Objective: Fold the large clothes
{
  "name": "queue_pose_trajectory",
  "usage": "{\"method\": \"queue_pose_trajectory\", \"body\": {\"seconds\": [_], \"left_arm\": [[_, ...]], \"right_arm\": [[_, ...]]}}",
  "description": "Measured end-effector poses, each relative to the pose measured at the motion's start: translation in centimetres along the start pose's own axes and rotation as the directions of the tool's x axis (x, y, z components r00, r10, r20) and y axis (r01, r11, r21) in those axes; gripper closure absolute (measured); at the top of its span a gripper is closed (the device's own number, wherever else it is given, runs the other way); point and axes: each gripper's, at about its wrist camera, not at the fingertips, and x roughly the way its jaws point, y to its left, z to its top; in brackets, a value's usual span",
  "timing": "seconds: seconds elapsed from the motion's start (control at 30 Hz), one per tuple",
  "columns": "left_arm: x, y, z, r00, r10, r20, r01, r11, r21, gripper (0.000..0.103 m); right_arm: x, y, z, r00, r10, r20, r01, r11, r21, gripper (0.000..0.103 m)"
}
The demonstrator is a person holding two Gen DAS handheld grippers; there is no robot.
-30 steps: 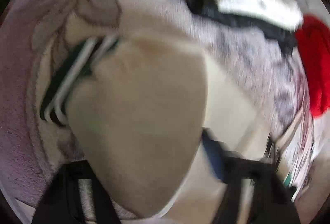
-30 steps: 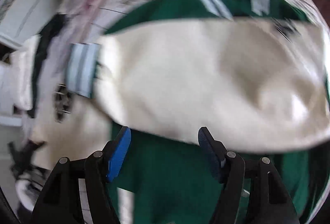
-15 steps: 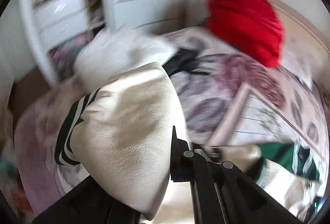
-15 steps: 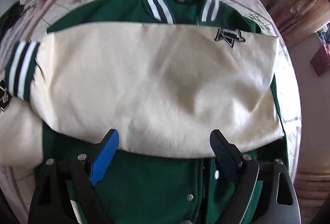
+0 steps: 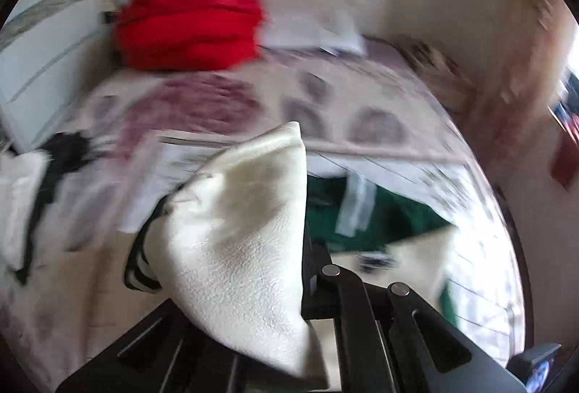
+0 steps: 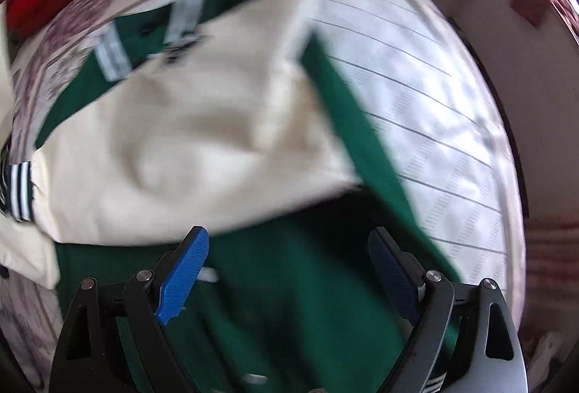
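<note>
A green varsity jacket [image 6: 325, 302] with cream leather sleeves lies flat on the bed. One cream sleeve [image 6: 188, 139] is folded across its chest, its striped cuff [image 6: 20, 190] at the left. My left gripper [image 5: 302, 284] is shut on the other cream sleeve [image 5: 246, 248], lifted above the bed, its striped cuff [image 5: 139, 266] hanging to the left. The green body [image 5: 362, 208] shows beyond it. My right gripper [image 6: 289, 270] hangs open above the jacket's green front, nothing between its blue pads [image 6: 182, 280].
A patterned bedspread [image 6: 416, 85] covers the bed. A red bundle [image 5: 191, 20] and a pale pillow [image 5: 315, 31] sit by the headboard. White and black clothes [image 5: 21, 205] lie at the bed's left edge. A wall and floor run along the right.
My left gripper closed on the cream sleeve, lifted it and swung it across toward the jacket. My right gripper opened wider, let go of the folded sleeve and slid right over the green front.
</note>
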Motion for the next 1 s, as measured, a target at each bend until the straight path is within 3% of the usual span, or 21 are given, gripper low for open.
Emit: {"method": "queue_pose_trajectory", "body": {"seconds": [0.1, 0.2, 0.23, 0.27, 0.33, 0.37, 0.4, 0.6, 0.67, 0.7, 0.77, 0.83, 0.9, 0.97, 1.0], "left_arm": [[3.9, -5.4, -1.8, 0.993, -0.054, -0.100, 0.061, 0.996, 0.063, 0.101], [8.4, -8.9, -4.4, 0.953, -0.110, -0.282, 0.138, 0.987, 0.082, 0.098], [9.0, -9.3, -5.0, 0.945, -0.119, -0.305, 0.150, 0.985, 0.080, 0.096], [9.2, -9.6, -5.6, 0.937, -0.142, -0.318, 0.172, 0.983, 0.070, 0.086], [8.8, -9.3, -6.3, 0.920, -0.197, -0.339, 0.223, 0.974, 0.039, 0.046], [8.4, -9.1, -6.4, 0.911, -0.222, -0.347, 0.244, 0.970, 0.020, 0.010], [7.4, -8.6, -6.4, 0.909, -0.244, -0.338, 0.259, 0.966, 0.001, 0.004], [1.9, -2.7, -5.5, 0.928, -0.265, -0.263, 0.231, 0.961, -0.153, 0.004], [0.4, 0.5, -5.4, 0.951, -0.194, -0.239, 0.150, 0.970, -0.190, 0.004], [-0.1, 2.7, -5.6, 0.967, -0.099, -0.235, 0.053, 0.980, -0.193, 0.004], [0.2, 6.0, -6.4, 0.968, 0.065, -0.243, -0.111, 0.977, -0.180, 0.004], [2.5, 10.2, -7.8, 0.925, 0.220, -0.310, -0.285, 0.941, -0.181, 0.004], [5.6, 14.3, -8.8, 0.883, 0.269, -0.384, -0.370, 0.902, -0.221, 0.002], [7.8, 16.5, -9.2, 0.882, 0.238, -0.408, -0.361, 0.896, -0.257, 0.001], [9.1, 17.2, -9.3, 0.871, 0.242, -0.427, -0.372, 0.894, -0.251, 0.001]], "right_arm": [[1.0, -4.9, -0.2, 0.999, -0.020, -0.027, 0.021, 0.999, 0.037, 0.012], [2.1, -8.7, -0.5, 0.998, -0.001, -0.061, 0.005, 0.997, 0.072, 0.012], [2.3, -10.0, -0.6, 0.997, 0.022, -0.068, -0.016, 0.996, 0.088, 0.012], [2.3, -10.9, -0.6, 0.996, 0.045, -0.073, -0.037, 0.994, 0.099, 0.012], [2.4, -12.7, -0.5, 0.992, 0.101, -0.081, -0.090, 0.987, 0.131, 0.012], [2.3, -13.6, -0.2, 0.986, 0.145, -0.079, -0.132, 0.979, 0.154, 0.012], [2.1, -14.3, 0.1, 0.981, 0.177, -0.076, -0.162, 0.972, 0.170, 0.012], [0.2, -15.1, 2.8, 0.943, 0.331, -0.042, -0.313, 0.920, 0.238, 0.012], [-0.3, -13.3, 4.4, 0.930, 0.366, -0.029, -0.353, 0.913, 0.205, 0.012], [-0.2, -11.9, 5.5, 0.924, 0.380, -0.034, -0.369, 0.913, 0.174, 0.012], [0.2, -8.7, 7.3, 0.914, 0.404, -0.046, -0.397, 0.911, 0.112, 0.012], [0.8, -5.1, 8.9, 0.907, 0.417, -0.060, -0.415, 0.909, 0.042, 0.012], [1.9, -0.4, 10.2, 0.908, 0.411, -0.085, -0.416, 0.908, -0.046, 0.012], [2.4, 3.4, 11.0, 0.914, 0.396, -0.090, -0.405, 0.906, -0.121, 0.012], [2.7, 5.2, 11.3, 0.916, 0.391, -0.091, -0.401, 0.903, -0.155, 0.012]]}}
